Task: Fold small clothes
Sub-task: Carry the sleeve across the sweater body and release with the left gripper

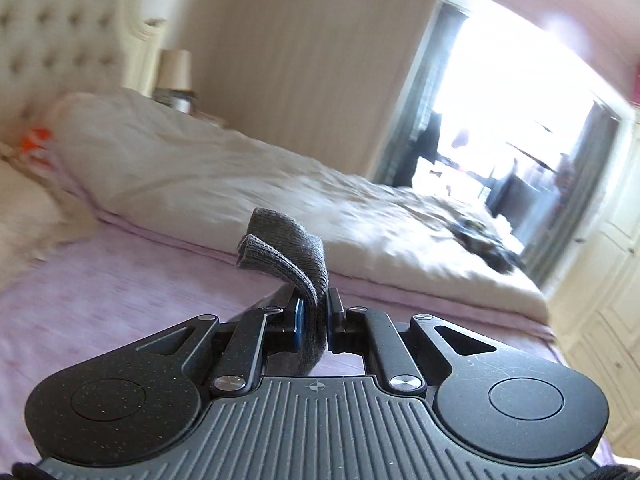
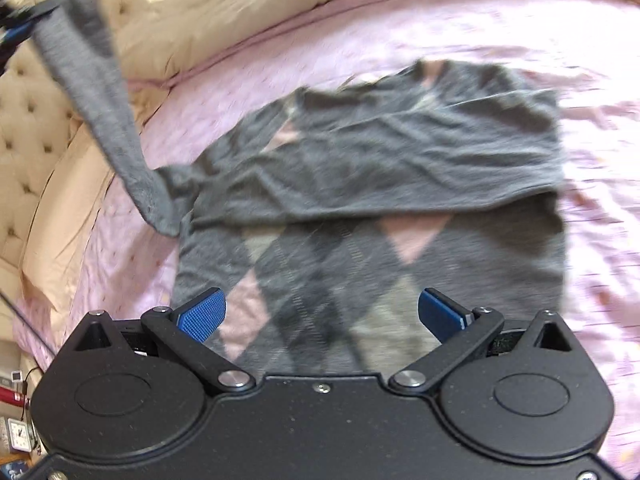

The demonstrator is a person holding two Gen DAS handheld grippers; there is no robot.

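Observation:
A grey sweater [image 2: 380,184] with pink and pale diamonds lies flat on the pink bed sheet [image 2: 520,32], one sleeve folded across its chest. Its other sleeve [image 2: 104,100] is lifted up to the upper left. My left gripper [image 1: 312,314] is shut on that sleeve's cuff [image 1: 280,248], which sticks up between the blue pads. In the right wrist view the left gripper [image 2: 20,24] shows at the top left corner, holding the sleeve's end. My right gripper [image 2: 322,312] hovers open above the sweater's hem, with nothing between its fingers.
A white duvet [image 1: 240,184] is bunched along the far side of the bed. The tufted headboard [image 1: 52,32] and pillows [image 2: 52,216] lie to the left. A lamp [image 1: 174,68] stands beside the bed, and a bright doorway [image 1: 512,120] lies beyond. Small items [image 2: 16,436] sit on the floor, lower left.

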